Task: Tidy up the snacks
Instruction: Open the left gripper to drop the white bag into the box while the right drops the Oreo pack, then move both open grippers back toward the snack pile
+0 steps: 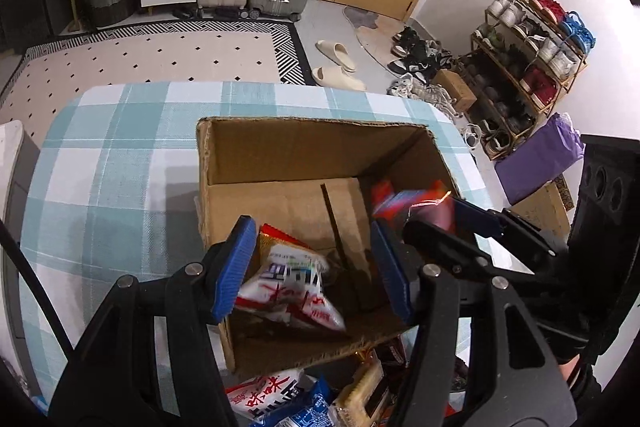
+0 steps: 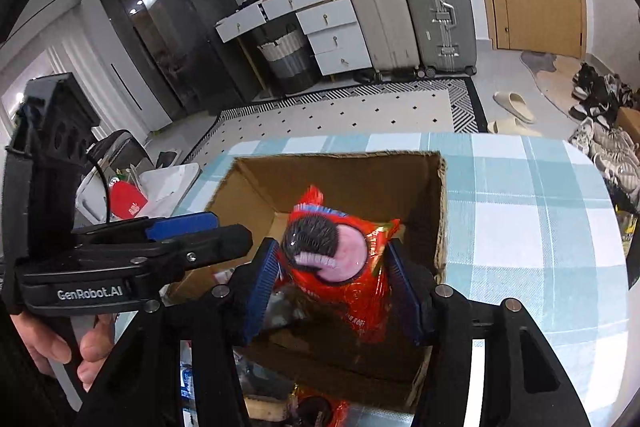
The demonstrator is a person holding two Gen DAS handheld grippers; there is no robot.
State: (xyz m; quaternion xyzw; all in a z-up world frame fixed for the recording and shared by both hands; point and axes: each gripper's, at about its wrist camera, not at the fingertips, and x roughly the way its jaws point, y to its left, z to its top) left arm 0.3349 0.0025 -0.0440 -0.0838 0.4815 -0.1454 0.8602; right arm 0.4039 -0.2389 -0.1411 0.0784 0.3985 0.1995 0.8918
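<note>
Over the open brown cardboard box (image 1: 304, 187), the left gripper (image 1: 314, 267) seemingly pinches a white-and-red snack packet (image 1: 288, 287) at lower centre — the right gripper (image 2: 334, 287) bears an upright red cookie bag (image 2: 344, 267), grip loosening.

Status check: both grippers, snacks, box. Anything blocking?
Left gripper over cardboard box, white snack packet between its pads. Right gripper around red cookie packet; grip unclear. More snacks outside box. Nothing blocking.
</note>
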